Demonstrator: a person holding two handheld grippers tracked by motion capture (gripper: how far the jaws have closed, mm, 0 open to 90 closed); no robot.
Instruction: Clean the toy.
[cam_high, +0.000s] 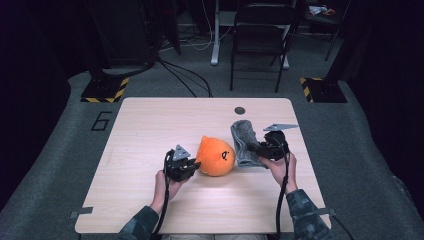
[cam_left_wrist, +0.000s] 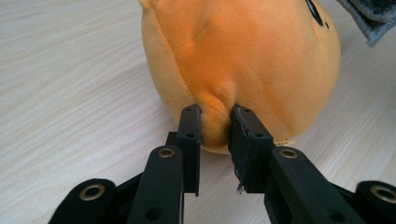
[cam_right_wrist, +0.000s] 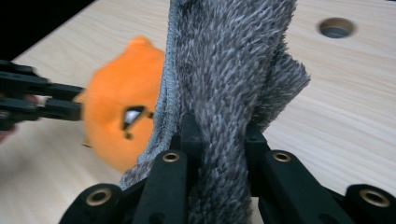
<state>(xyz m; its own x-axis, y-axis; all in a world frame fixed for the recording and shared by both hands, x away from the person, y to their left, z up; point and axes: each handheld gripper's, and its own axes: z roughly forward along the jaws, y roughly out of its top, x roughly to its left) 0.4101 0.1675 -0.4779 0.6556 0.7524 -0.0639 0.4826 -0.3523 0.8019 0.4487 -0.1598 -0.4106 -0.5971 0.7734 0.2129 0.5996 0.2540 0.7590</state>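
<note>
Your left gripper (cam_high: 192, 165) pinches a fold of the round orange plush toy (cam_high: 216, 155), its jaws nearly closed on the soft fabric at the toy's near side; the left gripper view shows that fold squeezed between the two black pads. The toy rests on the pale wooden table (cam_high: 145, 130), near its middle. Your right gripper (cam_high: 256, 148) has its jaws clamped on the grey fuzzy cloth (cam_high: 244, 141), which lies just to the right of the toy and touches it. In the right gripper view the cloth (cam_right_wrist: 224, 84) stands up between the jaws, with the toy (cam_right_wrist: 121, 116) behind it.
</note>
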